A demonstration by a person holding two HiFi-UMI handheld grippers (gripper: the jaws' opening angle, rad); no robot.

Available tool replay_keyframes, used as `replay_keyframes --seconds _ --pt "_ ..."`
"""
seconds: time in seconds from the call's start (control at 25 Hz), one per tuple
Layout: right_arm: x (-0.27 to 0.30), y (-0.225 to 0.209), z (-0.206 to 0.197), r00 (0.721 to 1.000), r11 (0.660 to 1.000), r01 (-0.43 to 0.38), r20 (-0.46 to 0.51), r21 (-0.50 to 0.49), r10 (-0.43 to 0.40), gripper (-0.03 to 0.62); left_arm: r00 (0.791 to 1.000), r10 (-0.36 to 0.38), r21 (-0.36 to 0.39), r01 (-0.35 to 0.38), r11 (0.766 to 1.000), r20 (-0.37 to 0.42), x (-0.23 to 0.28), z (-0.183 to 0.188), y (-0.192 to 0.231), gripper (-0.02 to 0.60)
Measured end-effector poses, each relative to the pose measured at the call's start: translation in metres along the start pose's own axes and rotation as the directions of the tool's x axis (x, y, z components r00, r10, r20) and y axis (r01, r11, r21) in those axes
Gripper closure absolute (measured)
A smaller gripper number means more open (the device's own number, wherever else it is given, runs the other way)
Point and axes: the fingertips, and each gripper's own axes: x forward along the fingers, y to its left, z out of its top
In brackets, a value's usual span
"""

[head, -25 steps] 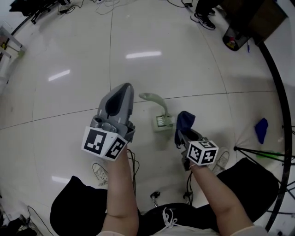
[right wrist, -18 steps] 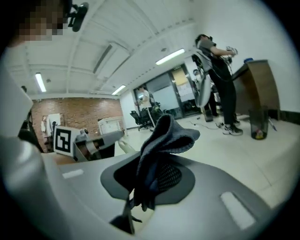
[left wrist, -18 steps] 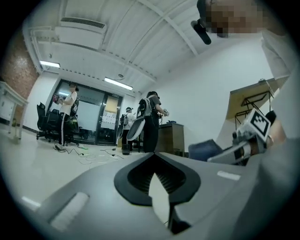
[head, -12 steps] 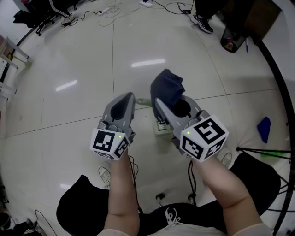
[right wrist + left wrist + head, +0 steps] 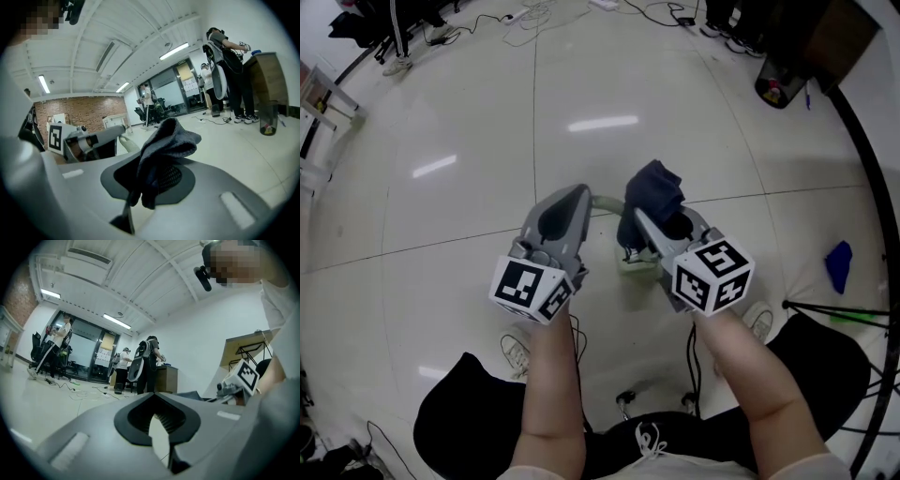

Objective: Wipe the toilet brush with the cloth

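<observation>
A pale green toilet brush [image 5: 606, 200] lies on the floor; its handle shows between the two grippers and its head [image 5: 632, 259] is partly hidden under my right gripper. My right gripper [image 5: 643, 208] hangs above the brush, shut on a dark blue cloth [image 5: 654, 187] that bunches over its tips. The right gripper view shows the cloth [image 5: 165, 140] draped from the jaws, with the brush handle [image 5: 129, 143] beyond. My left gripper [image 5: 578, 191] hovers just left of the handle, its jaws together with nothing in them. In the left gripper view only a thin sliver shows between the fingers [image 5: 164, 416].
A blue rag [image 5: 834, 263] lies on the floor at the right, next to black stand legs [image 5: 853, 309]. A dark bin [image 5: 778, 82] stands at the back right. Cables [image 5: 525, 14] run along the far floor. People [image 5: 147, 359] stand by a desk in the distance.
My right gripper rose with the cloth from low beside the brush head to above the brush, then settled back slightly. My left gripper drifted right, closer to the handle.
</observation>
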Motion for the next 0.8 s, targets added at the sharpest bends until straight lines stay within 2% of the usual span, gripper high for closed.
replay_keyframes --seconds 0.36,0.64,0.8 --pt "0.007 -0.047 -0.107 0.977 0.993 0.114 -0.185 0.014 -0.11 0.52 0.999 -0.004 -0.068 0.008 0.998 0.052 -0.002 0.002 0.006 0.575" --pt "0.012 -0.062 -0.198 0.922 0.986 0.158 -0.364 0.048 -0.13 0.52 0.997 -0.025 -0.091 0.031 0.995 0.067 -0.002 0.004 0.005 0.575" --pt "0.009 -0.062 -0.219 0.905 0.975 0.196 -0.401 0.1 -0.14 0.519 0.997 -0.024 -0.101 0.031 0.994 0.07 -0.001 0.003 0.005 0.575"
